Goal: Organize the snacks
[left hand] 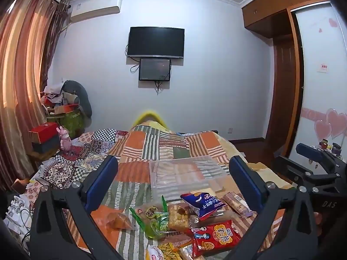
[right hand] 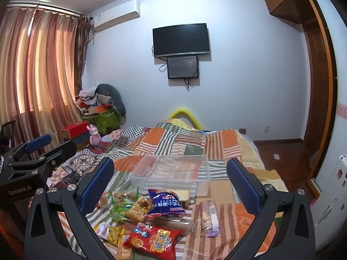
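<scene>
Several snack packs lie in a loose pile on the patchwork bedspread: a blue bag [left hand: 200,203] [right hand: 166,202], a red bag [left hand: 216,237] [right hand: 151,239], a green pack [left hand: 159,222] [right hand: 119,209], a clear pack of biscuits [left hand: 237,203] [right hand: 208,216]. Behind them stands an empty clear plastic box [left hand: 186,173] [right hand: 171,173]. My left gripper [left hand: 173,175] hovers above the pile, open, nothing between its blue pads. My right gripper [right hand: 170,173] is open too, beside it; in the left wrist view the right gripper [left hand: 314,162] shows at the far right edge.
The bedspread [left hand: 156,143] covers a bed that runs toward the far wall with two dark screens [left hand: 156,43]. Boxes and a pink toy rabbit [left hand: 64,138] crowd the left side by the curtains. A wardrobe [left hand: 282,69] stands right.
</scene>
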